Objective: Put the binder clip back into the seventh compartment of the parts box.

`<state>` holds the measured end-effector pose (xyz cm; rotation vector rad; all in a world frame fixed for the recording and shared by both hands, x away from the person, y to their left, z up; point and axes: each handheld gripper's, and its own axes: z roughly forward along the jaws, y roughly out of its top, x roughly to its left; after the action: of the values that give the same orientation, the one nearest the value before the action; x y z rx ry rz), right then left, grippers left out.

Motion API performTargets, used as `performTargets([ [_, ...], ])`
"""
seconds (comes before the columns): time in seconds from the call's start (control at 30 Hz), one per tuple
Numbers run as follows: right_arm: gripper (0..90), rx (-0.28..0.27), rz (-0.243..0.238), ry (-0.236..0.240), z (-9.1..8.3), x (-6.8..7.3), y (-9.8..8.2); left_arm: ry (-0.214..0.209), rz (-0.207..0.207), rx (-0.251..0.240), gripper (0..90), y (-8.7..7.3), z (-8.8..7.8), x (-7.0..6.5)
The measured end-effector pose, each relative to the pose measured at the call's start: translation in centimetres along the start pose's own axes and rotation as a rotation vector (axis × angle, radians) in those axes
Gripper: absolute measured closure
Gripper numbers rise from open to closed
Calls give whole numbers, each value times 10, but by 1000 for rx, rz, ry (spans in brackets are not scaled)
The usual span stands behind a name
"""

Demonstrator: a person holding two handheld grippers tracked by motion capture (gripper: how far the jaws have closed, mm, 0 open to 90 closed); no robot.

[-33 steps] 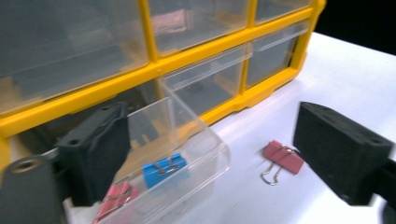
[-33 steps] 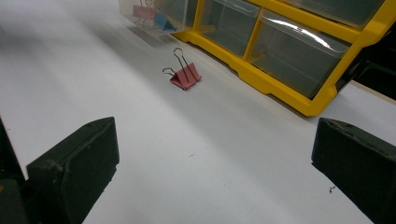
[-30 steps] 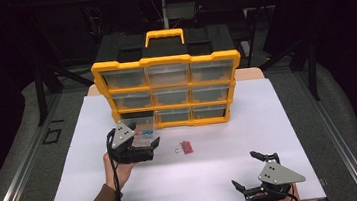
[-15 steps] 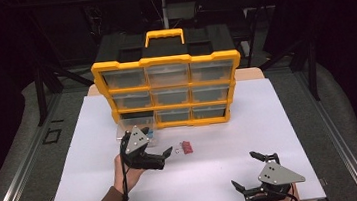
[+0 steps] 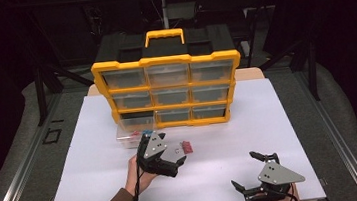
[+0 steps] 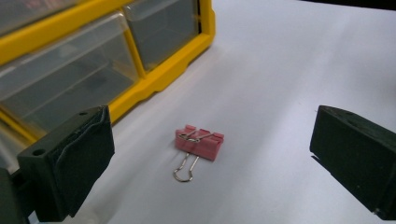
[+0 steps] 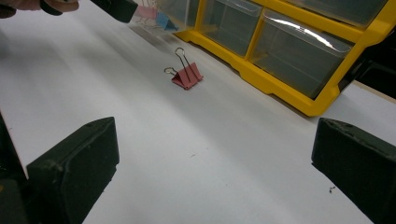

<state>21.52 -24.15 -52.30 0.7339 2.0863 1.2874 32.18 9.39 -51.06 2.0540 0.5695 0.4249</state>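
Binder clip (image 6: 200, 143): pink, small, wire handles.

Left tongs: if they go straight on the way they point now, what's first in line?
Most likely the pink clip. In the left gripper view it lies on the white table between the open jaws of the left tongs, a little ahead. Nothing stands in front of it. Depth is hard to judge, so a shallow path might pass over it.

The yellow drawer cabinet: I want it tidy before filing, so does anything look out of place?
Yes. One clear plastic drawer is out of the yellow drawer cabinet, resting on the white table by its bottom-left corner. A pink binder clip lies loose on the table, in front of the open left gripper.
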Motion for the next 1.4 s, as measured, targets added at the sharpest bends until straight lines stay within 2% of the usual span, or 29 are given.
performTargets([
  [0.2,3,1,-2,0,0,0,0,-45,15,26,0,-3,12,-2],
  [0.33,3,3,-5,3,1,0,0,-41,18,50,0,-5,20,-2],
  [0.6,3,7,-4,7,1,1,0,-66,20,82,0,-10,35,-1],
  [0.7,3,8,-3,8,2,0,0,-76,24,110,4,-12,42,1],
  [0.9,3,8,-4,8,1,1,0,-76,18,126,25,-13,53,3],
  [1.0,3,9,0,8,1,1,-1,-74,7,138,59,-13,59,5],
  [1.03,3,9,-1,8,1,1,-1,-58,10,150,80,-14,62,6],
  [1.23,3,7,-4,9,1,1,-1,-63,-22,173,166,-16,69,13],
  [1.4,3,8,-1,10,1,1,-1,-66,-12,187,291,-17,73,15],
])
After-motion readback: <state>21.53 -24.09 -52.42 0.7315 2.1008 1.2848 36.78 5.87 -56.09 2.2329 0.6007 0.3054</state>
